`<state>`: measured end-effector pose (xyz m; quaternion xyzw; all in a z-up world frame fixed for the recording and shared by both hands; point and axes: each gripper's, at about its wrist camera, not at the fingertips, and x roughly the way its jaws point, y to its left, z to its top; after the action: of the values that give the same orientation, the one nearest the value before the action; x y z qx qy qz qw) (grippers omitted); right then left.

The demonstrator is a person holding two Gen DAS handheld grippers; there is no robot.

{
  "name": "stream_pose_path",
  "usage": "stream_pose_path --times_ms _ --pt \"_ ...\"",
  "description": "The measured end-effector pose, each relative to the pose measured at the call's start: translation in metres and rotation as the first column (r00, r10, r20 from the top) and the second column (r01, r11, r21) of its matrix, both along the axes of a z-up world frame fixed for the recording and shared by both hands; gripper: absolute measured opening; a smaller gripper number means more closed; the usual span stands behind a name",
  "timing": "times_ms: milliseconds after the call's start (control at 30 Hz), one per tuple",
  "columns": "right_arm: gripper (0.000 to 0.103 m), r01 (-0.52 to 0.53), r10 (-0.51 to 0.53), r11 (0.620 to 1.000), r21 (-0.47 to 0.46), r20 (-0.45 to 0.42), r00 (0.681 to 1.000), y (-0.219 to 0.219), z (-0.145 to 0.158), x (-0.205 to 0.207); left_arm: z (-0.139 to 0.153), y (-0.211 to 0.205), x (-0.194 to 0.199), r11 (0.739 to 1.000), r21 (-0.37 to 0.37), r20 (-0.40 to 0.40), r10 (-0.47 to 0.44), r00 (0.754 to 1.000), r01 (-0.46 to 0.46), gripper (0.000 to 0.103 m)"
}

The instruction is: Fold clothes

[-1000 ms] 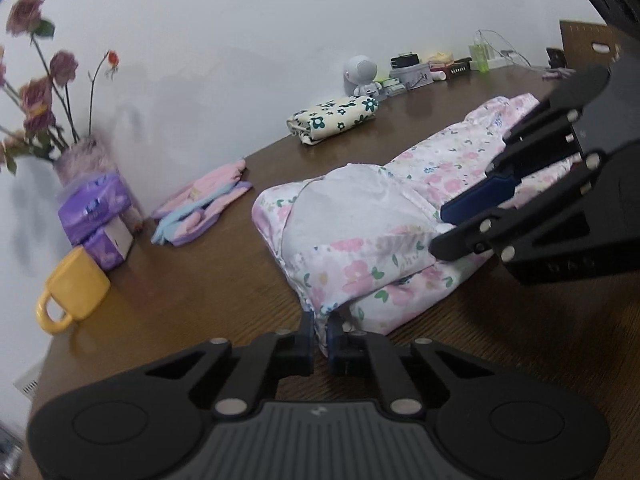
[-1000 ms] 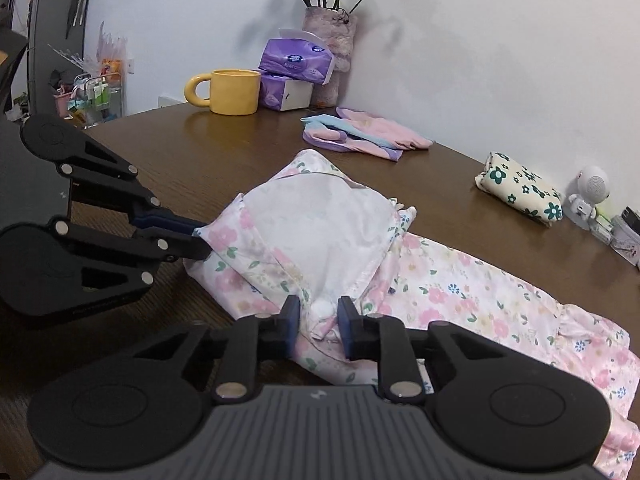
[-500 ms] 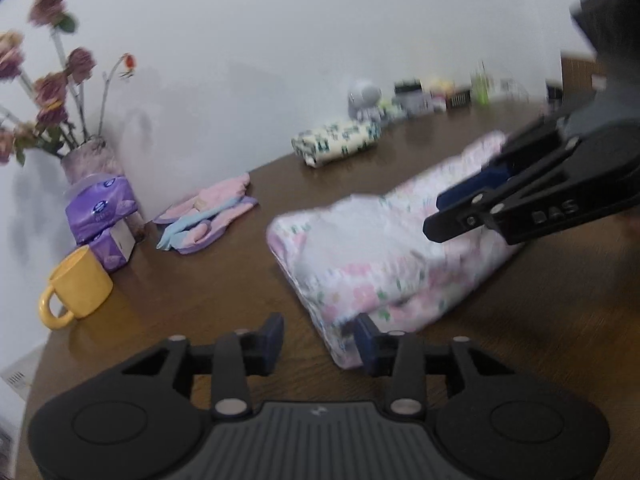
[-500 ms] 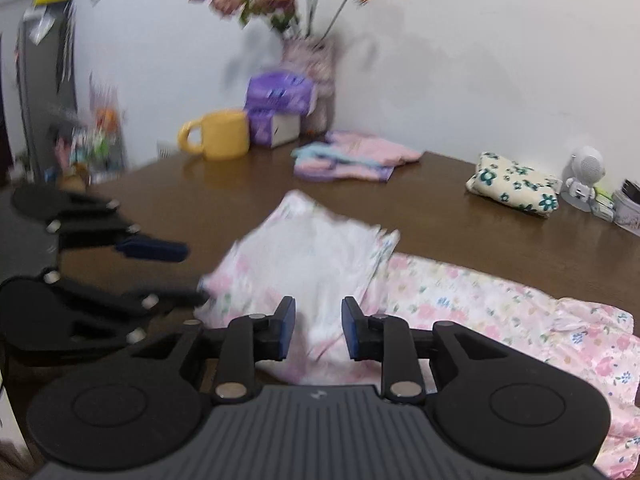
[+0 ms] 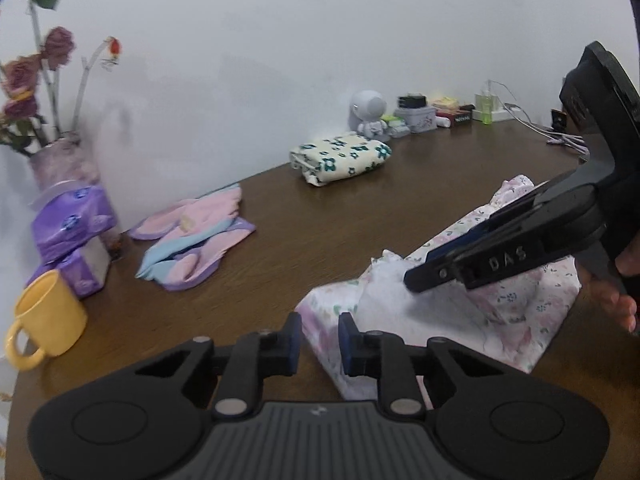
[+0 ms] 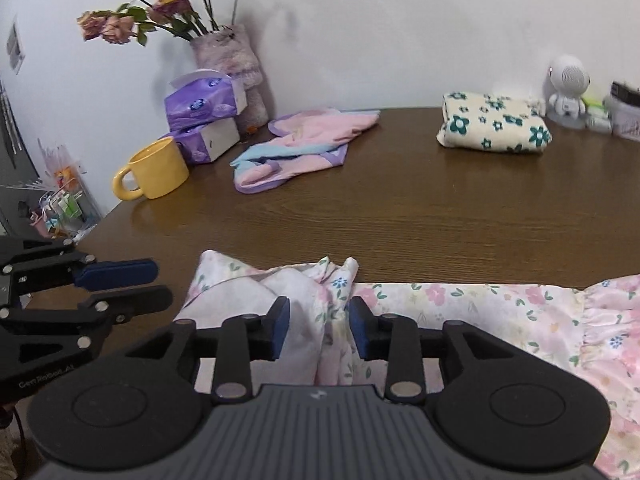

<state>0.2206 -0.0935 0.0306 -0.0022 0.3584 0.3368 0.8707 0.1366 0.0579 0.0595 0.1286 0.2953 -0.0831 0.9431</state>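
Your left gripper (image 5: 318,338) and right gripper (image 6: 319,328) are both spread apart, holding nothing. The pink floral garment (image 6: 460,312) lies on the table (image 6: 400,216) right under your right fingers, one end folded over, the rest trailing off rightward. So you're maybe partway, I'd say: that long end needs folding yet.

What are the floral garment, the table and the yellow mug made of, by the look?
Floral garment: thin woven fabric, likely cotton; it creases and drapes softly, matte, with a printed pattern.
Table: wood or wood-look veneer; dark brown grain lines, slight sheen.
Yellow mug: probably glazed ceramic; thick wall, smooth surface, though plastic can't be ruled out.
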Motion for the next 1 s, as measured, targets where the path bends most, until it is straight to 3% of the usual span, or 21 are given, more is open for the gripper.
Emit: stream_pose_path --times_ms 100,167,267,433,600,800,1000 --pt "0.032 0.000 0.000 1.000 0.001 -0.031 1.000 0.002 -0.006 0.005 -0.006 0.002 0.016 0.999 0.007 -0.036 -0.033 0.999 0.034 0.011" --pt "0.015 0.010 -0.010 1.000 0.000 -0.036 0.999 -0.001 -0.007 0.005 -0.012 0.001 0.024 0.998 0.016 -0.062 -0.054 0.997 0.055 0.007" --pt "0.010 0.021 -0.021 1.000 -0.009 -0.039 0.999 -0.004 -0.008 0.004 -0.024 0.000 0.033 0.996 0.027 -0.097 -0.077 0.992 0.080 0.006" --pt "0.011 0.034 -0.036 0.999 -0.028 -0.039 0.999 -0.008 -0.010 0.003 -0.031 0.007 0.040 0.997 -0.011 -0.113 -0.073 0.991 0.072 0.008" --pt "0.024 0.024 -0.024 1.000 -0.008 -0.002 1.000 -0.005 -0.001 0.004 -0.014 0.017 0.043 0.995 -0.069 -0.067 -0.077 0.995 0.072 0.010" --pt "0.020 0.014 -0.013 0.999 -0.041 0.002 1.000 0.005 -0.008 0.009 -0.031 0.015 0.061 0.997 -0.043 -0.124 -0.073 0.990 0.068 0.007" --pt "0.021 0.028 -0.028 1.000 -0.008 0.013 1.000 -0.004 -0.002 0.001 -0.013 0.028 0.030 0.991 -0.119 -0.050 -0.064 0.997 0.057 0.013"
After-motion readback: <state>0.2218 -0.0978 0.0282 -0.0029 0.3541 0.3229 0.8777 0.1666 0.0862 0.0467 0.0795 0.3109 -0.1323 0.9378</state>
